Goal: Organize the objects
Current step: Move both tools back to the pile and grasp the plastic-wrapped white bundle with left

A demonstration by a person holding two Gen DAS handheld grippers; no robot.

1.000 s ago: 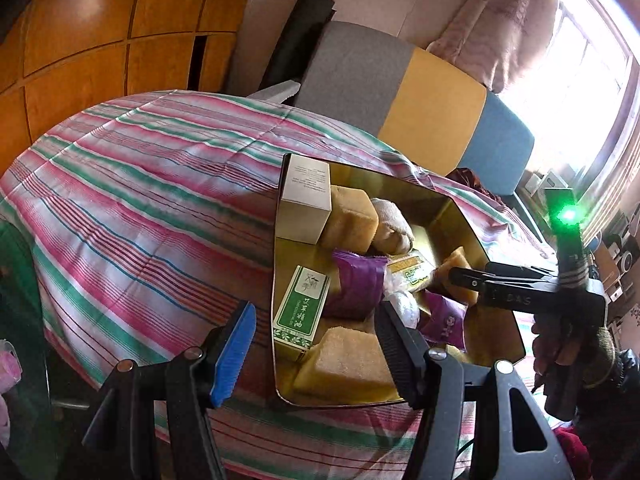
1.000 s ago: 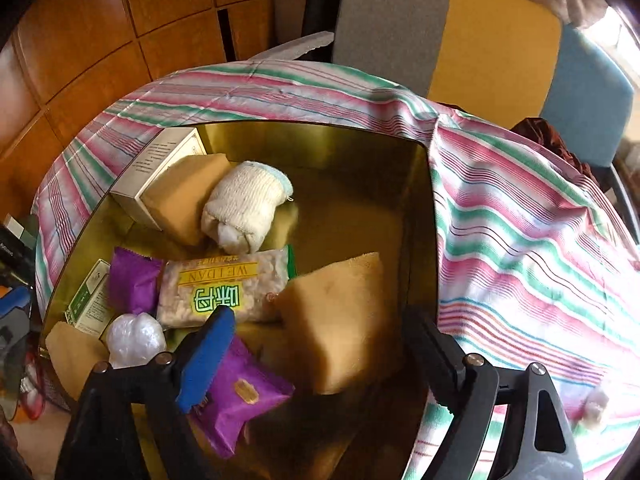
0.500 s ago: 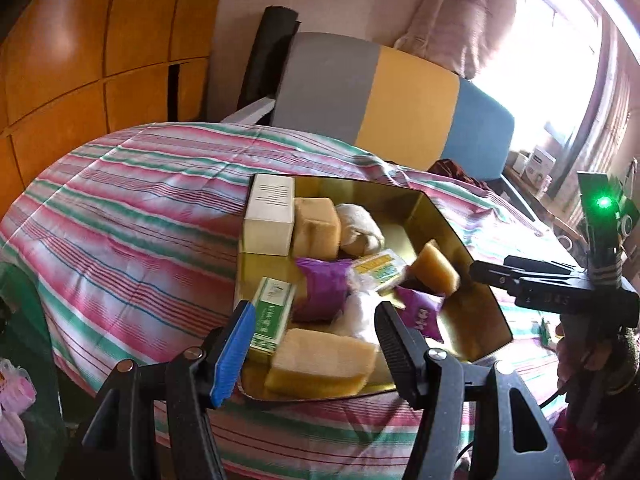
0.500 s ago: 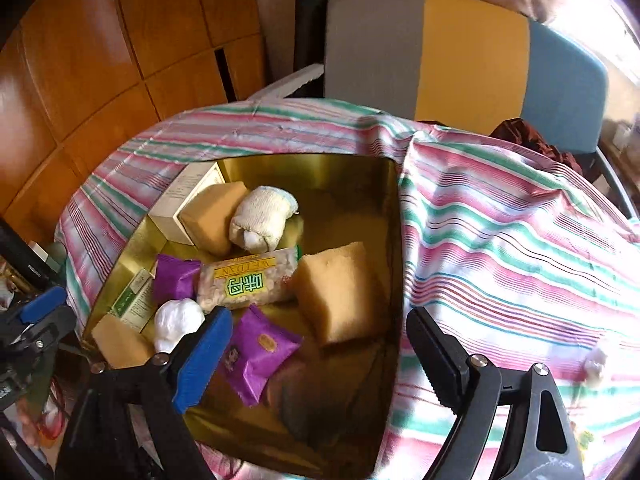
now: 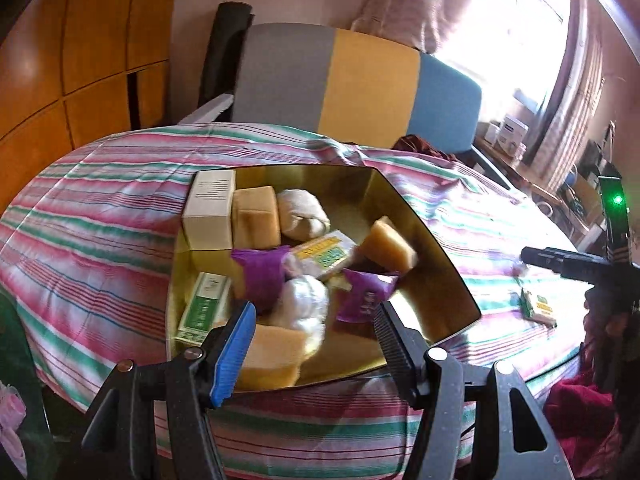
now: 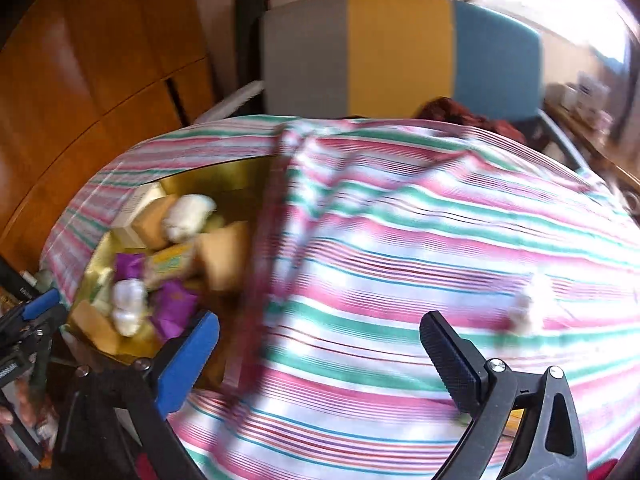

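A gold tray (image 5: 344,180) sits on the striped cloth and holds a white box (image 5: 208,212), tan sponges (image 5: 388,246), a rolled cloth (image 5: 304,216), purple packets (image 5: 364,296), a snack packet (image 5: 324,254) and a white ball (image 5: 304,308). My left gripper (image 5: 316,344) hovers open at the tray's near edge, holding nothing. My right gripper (image 6: 320,360) is over bare cloth to the right of the tray (image 6: 224,176); its jaws are opening wide with nothing between them.
A small green and yellow packet (image 5: 538,308) lies on the cloth right of the tray. A blurred small white object (image 6: 524,312) lies on the cloth too. A grey, yellow and blue chair back (image 5: 360,80) stands behind the table. Wooden panels are on the left.
My right gripper has drawn back from the tan sponge in the tray and swung right over the cloth, its jaws wider. My left gripper has backed away from the tray.
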